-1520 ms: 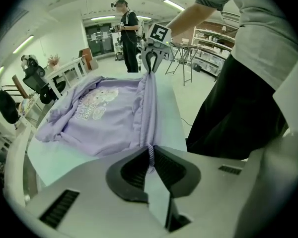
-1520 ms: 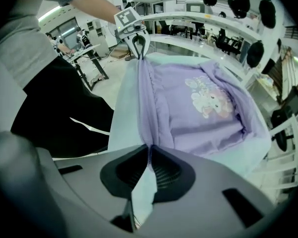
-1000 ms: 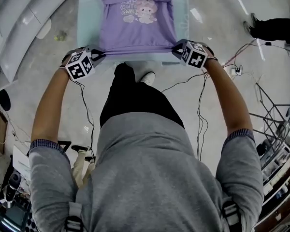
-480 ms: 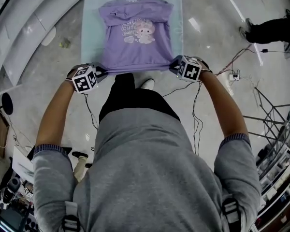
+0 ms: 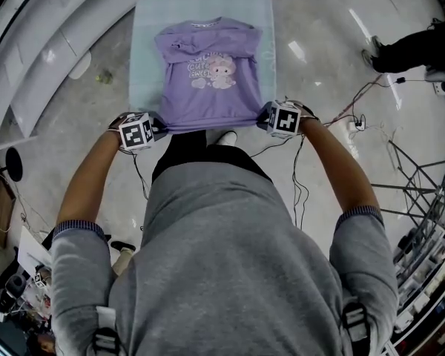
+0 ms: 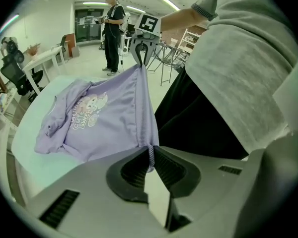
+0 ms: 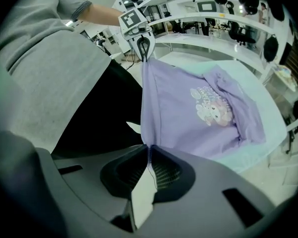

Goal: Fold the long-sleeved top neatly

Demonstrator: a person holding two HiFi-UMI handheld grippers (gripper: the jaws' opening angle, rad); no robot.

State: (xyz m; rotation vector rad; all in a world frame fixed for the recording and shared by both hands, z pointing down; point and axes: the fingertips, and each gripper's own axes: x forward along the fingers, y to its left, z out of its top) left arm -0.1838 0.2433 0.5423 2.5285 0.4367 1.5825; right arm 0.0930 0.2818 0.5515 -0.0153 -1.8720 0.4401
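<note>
The top (image 5: 208, 73) looks light, soft and limp; I judge it sags unless taken at its two bottom corners. It lies printed side up on the table (image 5: 142, 50), its bottom edge raised off the table's near end. My left gripper (image 6: 150, 157) and right gripper (image 7: 149, 158) pinch those corners, jaws nearly closed.

Pale table (image 5: 144, 50); purple top (image 5: 208, 99) spread on it.
</note>
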